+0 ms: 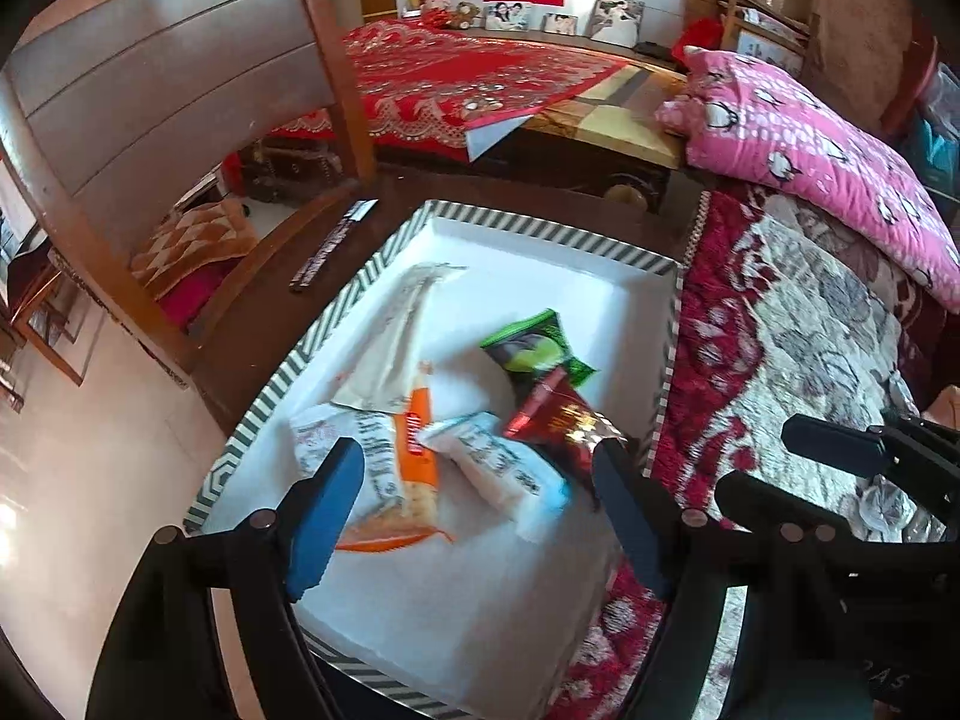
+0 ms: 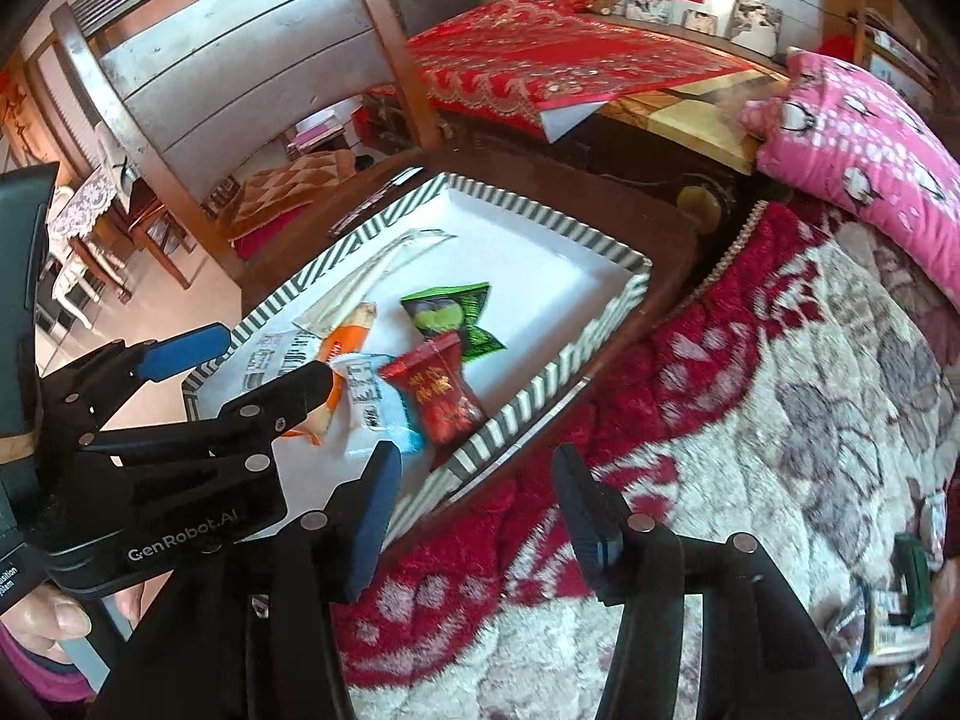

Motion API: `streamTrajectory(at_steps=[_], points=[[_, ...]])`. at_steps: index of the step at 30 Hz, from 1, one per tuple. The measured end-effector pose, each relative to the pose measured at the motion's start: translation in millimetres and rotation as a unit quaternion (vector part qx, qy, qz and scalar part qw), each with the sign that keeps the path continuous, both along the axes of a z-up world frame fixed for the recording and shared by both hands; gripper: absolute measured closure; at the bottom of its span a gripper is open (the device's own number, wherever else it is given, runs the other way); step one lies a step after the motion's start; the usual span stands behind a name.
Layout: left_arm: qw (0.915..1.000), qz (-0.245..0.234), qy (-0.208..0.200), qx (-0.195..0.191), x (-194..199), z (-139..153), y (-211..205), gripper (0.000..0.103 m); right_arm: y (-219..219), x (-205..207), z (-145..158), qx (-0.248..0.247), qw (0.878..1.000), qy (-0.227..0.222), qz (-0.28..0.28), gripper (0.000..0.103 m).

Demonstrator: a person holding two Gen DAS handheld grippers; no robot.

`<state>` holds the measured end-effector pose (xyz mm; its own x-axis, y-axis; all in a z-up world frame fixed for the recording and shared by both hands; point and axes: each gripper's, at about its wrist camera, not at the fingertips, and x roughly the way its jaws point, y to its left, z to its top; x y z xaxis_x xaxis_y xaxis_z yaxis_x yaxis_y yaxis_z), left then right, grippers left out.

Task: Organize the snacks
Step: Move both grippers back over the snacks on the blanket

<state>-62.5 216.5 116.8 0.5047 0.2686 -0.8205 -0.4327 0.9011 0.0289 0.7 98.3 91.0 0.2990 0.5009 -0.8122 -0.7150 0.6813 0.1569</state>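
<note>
Snack packets (image 1: 462, 420) in the tray (image 1: 336, 324) look light, crinkly (pinch a sealed edge); both grippers' jaws apart, empty.

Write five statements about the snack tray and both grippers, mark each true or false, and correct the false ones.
1. The striped tray holds several snack packets. True.
2. The green packet lies outside the tray. False: it is inside.
3. The left gripper clamps the red packet. False: its jaws stand open, empty.
4. The right gripper is open over the blanket. True.
5. The tray is empty. False: packets lie in it.
</note>
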Motion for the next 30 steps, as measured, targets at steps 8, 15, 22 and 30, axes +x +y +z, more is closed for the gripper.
streamTrajectory(at_steps=[8,15,22,30], points=[[0.9993,-0.037,-0.002,0.001,5,2,-37,0.022,-44,-3,2,0.005,0.999,-0.006,-0.047,0.041],[0.9971,-0.076,0.002,-0.008,12,0,-75,0.021,-90,-5,-5,0.002,0.996,0.005,-0.085,0.039],[0.9932,-0.114,0.009,-0.024,23,-6,-112,0.021,-139,-7,-11,-0.003,0.992,0.012,-0.129,0.038],[0.9866,-0.159,0.024,-0.026,37,-15,-154,0.021,-199,-9,-20,-0.016,0.984,0.021,-0.176,0.036]])
